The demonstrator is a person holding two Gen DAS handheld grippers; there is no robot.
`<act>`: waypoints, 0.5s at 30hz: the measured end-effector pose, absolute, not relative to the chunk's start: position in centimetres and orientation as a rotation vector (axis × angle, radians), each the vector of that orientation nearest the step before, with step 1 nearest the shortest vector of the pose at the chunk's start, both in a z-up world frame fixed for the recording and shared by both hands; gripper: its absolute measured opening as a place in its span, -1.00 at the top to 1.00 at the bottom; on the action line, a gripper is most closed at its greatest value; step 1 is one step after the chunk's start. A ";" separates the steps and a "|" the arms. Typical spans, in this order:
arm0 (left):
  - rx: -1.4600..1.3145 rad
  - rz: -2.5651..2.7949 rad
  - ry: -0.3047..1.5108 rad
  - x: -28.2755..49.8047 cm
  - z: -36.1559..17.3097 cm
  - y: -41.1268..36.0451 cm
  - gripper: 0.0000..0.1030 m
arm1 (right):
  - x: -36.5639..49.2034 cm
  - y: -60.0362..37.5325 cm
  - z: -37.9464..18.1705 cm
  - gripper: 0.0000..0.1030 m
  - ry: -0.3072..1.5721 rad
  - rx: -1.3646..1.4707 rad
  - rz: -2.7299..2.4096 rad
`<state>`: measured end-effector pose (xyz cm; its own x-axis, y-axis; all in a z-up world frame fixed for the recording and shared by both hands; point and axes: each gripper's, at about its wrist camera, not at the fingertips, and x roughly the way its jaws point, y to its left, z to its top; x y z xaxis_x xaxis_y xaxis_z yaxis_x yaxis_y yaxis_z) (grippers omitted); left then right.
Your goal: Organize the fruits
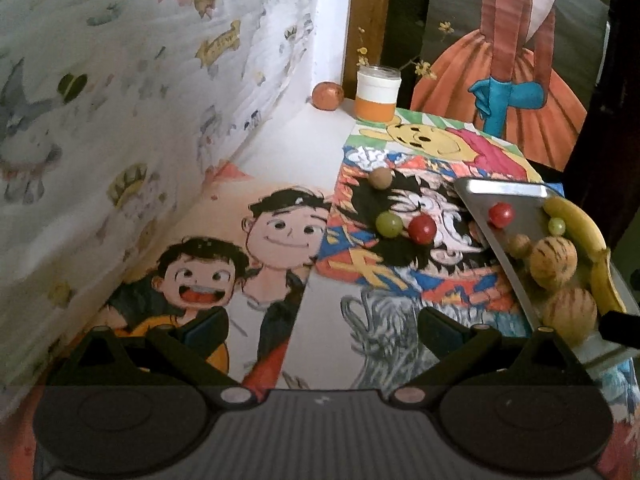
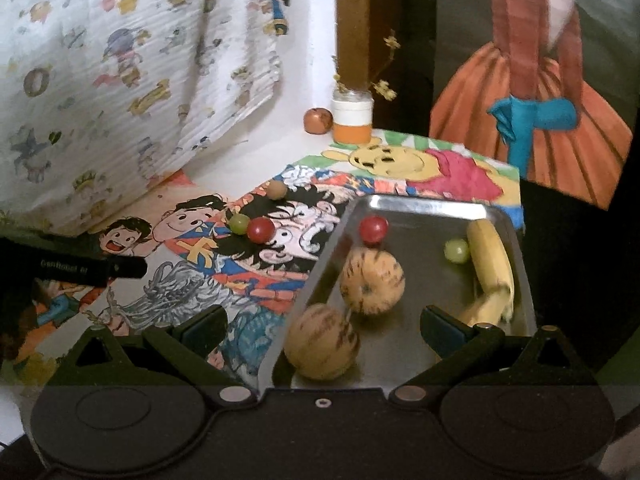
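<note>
A steel tray (image 2: 416, 204) (image 1: 500, 189) holds two striped yellow melons (image 2: 372, 282) (image 1: 554, 262), a banana (image 2: 492, 268) (image 1: 576, 220), a red grape (image 2: 373, 229) (image 1: 501, 214) and a green grape (image 2: 457, 250) (image 1: 557, 225). On the cartoon mat lie a loose red grape (image 1: 422, 229) (image 2: 260, 230), a green grape (image 1: 389, 224) (image 2: 239, 224) and a brown ball fruit (image 1: 380, 178) (image 2: 277, 189). My left gripper (image 1: 322, 330) is open and empty over the mat. My right gripper (image 2: 322, 330) is open and empty over the tray's near edge.
An orange-and-white jar (image 1: 378, 94) (image 2: 352, 118) with dried flowers and an orange fruit (image 1: 328, 95) (image 2: 318, 121) stand at the back. A patterned cloth wall (image 1: 120, 120) runs along the left. A painted picture (image 1: 512, 80) leans at the back right.
</note>
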<state>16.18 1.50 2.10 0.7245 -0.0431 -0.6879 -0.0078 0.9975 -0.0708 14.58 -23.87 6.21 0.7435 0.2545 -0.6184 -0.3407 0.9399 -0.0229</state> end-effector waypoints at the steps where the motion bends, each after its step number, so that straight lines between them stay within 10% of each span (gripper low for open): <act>1: -0.073 -0.019 0.756 16.6 2.2 1.5 -0.99 | 14.9 -23.7 6.3 -0.99 0.648 -0.156 0.330; 15: -0.091 -0.041 0.723 22.3 2.8 1.3 -0.99 | 20.5 -21.3 7.4 -0.99 0.566 -0.366 0.438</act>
<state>22.32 1.32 2.84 0.7493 -0.0688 -0.6587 0.0055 0.9952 -0.0976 20.51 -21.31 7.41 0.7572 0.2947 -0.5830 -0.4907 0.8456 -0.2099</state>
